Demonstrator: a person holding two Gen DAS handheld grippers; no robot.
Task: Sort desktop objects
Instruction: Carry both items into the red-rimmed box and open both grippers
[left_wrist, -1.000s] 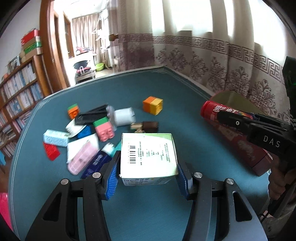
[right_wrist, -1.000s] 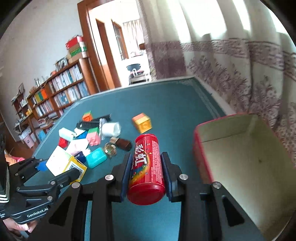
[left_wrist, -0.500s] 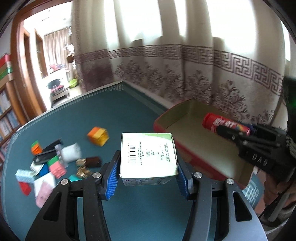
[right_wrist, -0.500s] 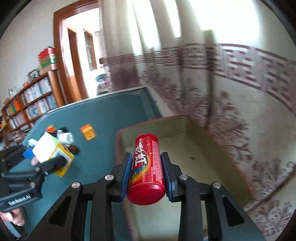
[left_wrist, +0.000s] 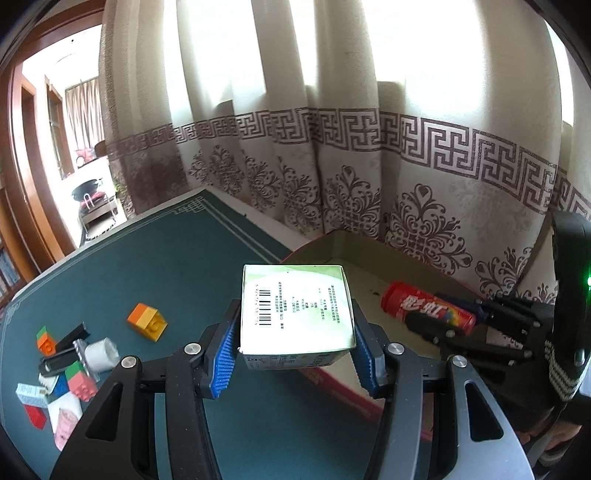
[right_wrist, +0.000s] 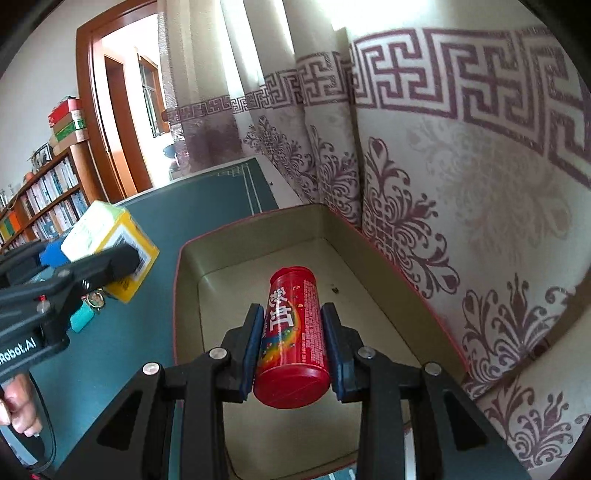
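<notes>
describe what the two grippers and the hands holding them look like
Both grippers are black, angular two-finger frames with silver bolt heads and blue ribbed pads. The left gripper carries white "Robot.AI" lettering on its side, and a black cable hangs by its hand. The right gripper has a green light on its body and a striped knit cuff behind it.

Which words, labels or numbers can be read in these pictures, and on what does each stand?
"Robot.AI", cut off at the picture's edge: left gripper body.
Red can in the right gripper: white Chinese characters, unreadable to me.
White box: barcode and print, too small.
Book spines: blurred.
</notes>
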